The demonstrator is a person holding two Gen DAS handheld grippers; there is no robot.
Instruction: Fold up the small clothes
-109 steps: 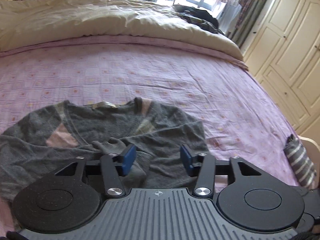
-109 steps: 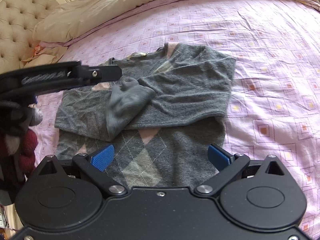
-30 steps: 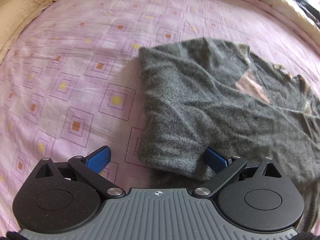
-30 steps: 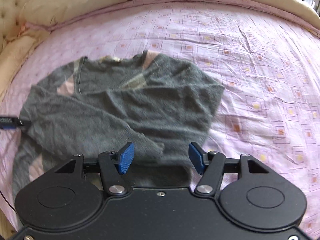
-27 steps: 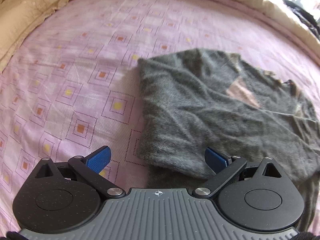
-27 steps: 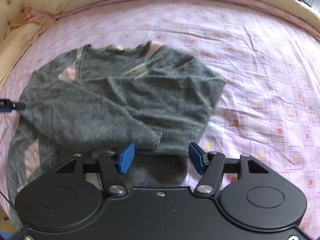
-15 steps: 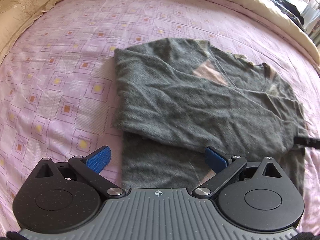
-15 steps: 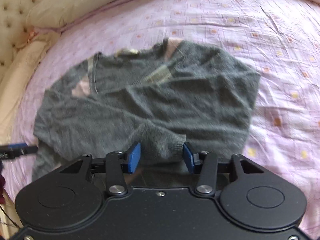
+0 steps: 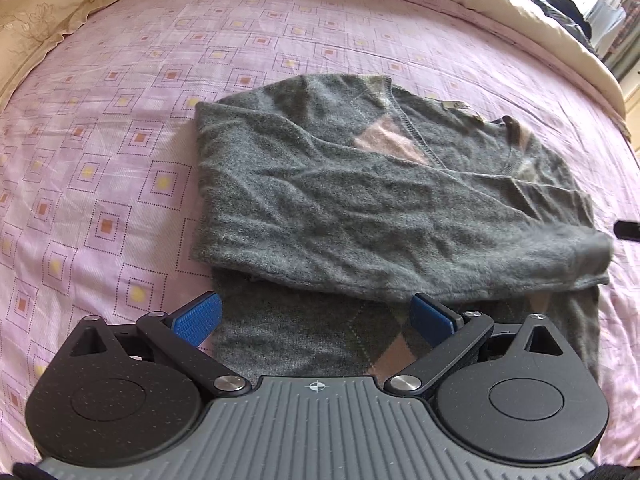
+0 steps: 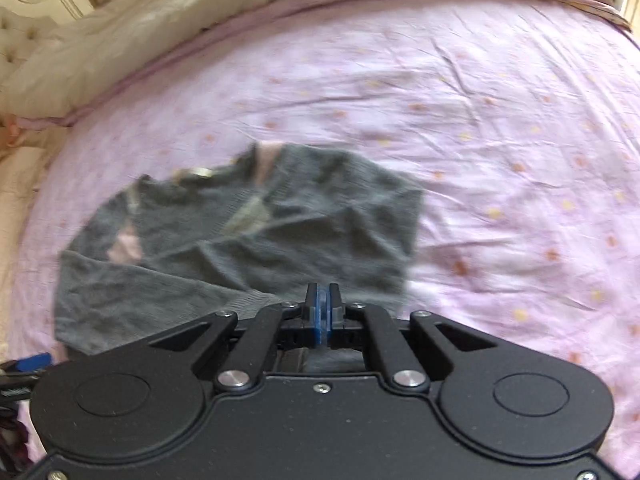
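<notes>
Left wrist: left claw (image 9: 314, 314) spread wide above the grey sweater (image 9: 360, 200), which lies on the pink bedsheet (image 9: 120, 120), one sleeve folded across. Right wrist: right claw (image 10: 322, 312) has just been closing, now pinched on the sweater's cuff (image 10: 256, 302); frame blurred.

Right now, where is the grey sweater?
The grey sweater lies on the pink bedsheet, just ahead of the open left gripper in the left wrist view, its neckline toward the cream duvet.
</notes>
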